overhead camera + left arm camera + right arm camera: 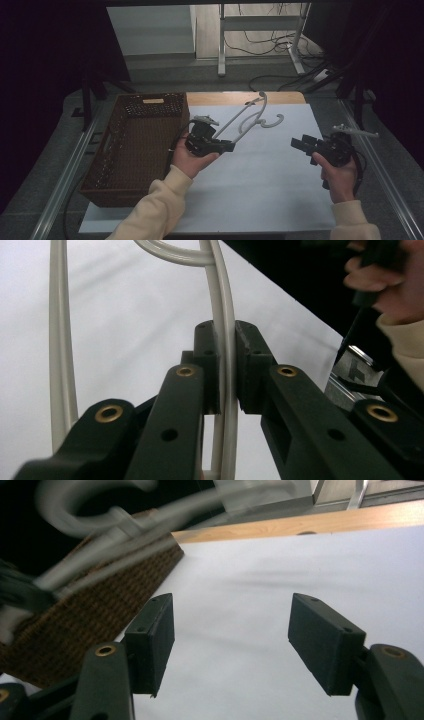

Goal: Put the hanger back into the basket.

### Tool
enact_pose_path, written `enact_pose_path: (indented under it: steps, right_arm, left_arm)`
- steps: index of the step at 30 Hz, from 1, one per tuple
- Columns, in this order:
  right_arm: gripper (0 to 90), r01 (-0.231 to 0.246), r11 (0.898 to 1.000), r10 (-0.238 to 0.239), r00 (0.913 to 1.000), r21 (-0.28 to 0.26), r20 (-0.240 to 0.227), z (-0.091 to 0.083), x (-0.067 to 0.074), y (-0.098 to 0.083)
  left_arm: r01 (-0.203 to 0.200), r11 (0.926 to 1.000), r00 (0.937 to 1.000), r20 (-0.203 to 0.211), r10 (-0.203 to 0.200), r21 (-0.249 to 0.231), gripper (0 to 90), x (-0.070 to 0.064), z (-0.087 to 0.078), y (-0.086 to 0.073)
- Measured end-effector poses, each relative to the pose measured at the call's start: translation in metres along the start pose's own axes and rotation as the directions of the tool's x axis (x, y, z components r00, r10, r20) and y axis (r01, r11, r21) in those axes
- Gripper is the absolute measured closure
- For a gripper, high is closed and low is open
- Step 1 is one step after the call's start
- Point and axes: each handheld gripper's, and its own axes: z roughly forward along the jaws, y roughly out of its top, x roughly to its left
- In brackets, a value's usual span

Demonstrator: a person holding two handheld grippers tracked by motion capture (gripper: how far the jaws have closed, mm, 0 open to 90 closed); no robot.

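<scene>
From the high view, your left hand-held gripper (226,145) is clenched on a pale plastic coat hanger (248,119), gripping one end of it. The hanger rises from the jaws and slants away to the far right, lifted above the white tabletop (260,190), with its hook curling over the far middle of the sheet. Just left of that hand sits a brown woven basket (135,145), resting on the left side of the tabletop. Your right hand-held gripper (300,144) is well to the right of the hanger, apart from it, its jaws pointing left towards it with nothing between them.

In the left gripper view, you see the grip up close: the two black jaws are pressed on a thin pale bar of the hanger (226,355), which runs up between the pads. A second bar of the hanger stands at the left of the picture, and the two join in a curve at the top. Your other hand (385,285) shows at the upper right.

In the right gripper view, the jaws of your right hand-held gripper (231,640) stand released and wide apart, over bare white tabletop (280,580). The hanger (115,535) is a blur at the upper left, above the corner of the basket (95,610), far from the pads.
</scene>
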Motion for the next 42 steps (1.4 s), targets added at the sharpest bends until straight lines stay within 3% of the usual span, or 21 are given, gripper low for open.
enact_pose_path:
  steps: [10, 19, 32, 38, 42]
  right_arm:
    - [31.3, 0.074, 0.995, -0.073, 0.9971, 0.072, -0.023, 0.019, -0.007, -0.012]
    - [30.7, 0.094, 0.987, -0.095, 0.9955, 0.128, 0.002, 0.026, -0.011, -0.024]
    - [29.4, 0.116, 0.978, -0.122, 0.9920, 0.172, 0.030, 0.028, -0.013, -0.032]
    - [29.0, 0.115, 0.976, -0.124, 0.9917, 0.186, 0.034, 0.030, -0.012, -0.033]
    - [28.7, 0.115, 0.974, -0.125, 0.9914, 0.194, 0.038, 0.031, -0.012, -0.034]
  left_arm:
    - [-0.010, 0.9977, 0.9992, -0.039, 0.008, -0.066, 81.6, 0.006, -0.049, -0.008]
    - [-0.001, 0.9955, 0.9977, -0.067, -0.006, -0.095, 81.5, 0.016, -0.080, -0.019]
    - [0.015, 0.9871, 0.9994, -0.027, -0.020, -0.160, 81.5, 0.043, -0.130, -0.046]
    - [0.019, 0.9862, 0.9976, -0.062, -0.030, -0.164, 81.5, 0.057, -0.151, -0.062]
    - [0.015, 0.9880, 0.9978, -0.061, -0.025, -0.154, 81.5, 0.066, -0.160, -0.073]
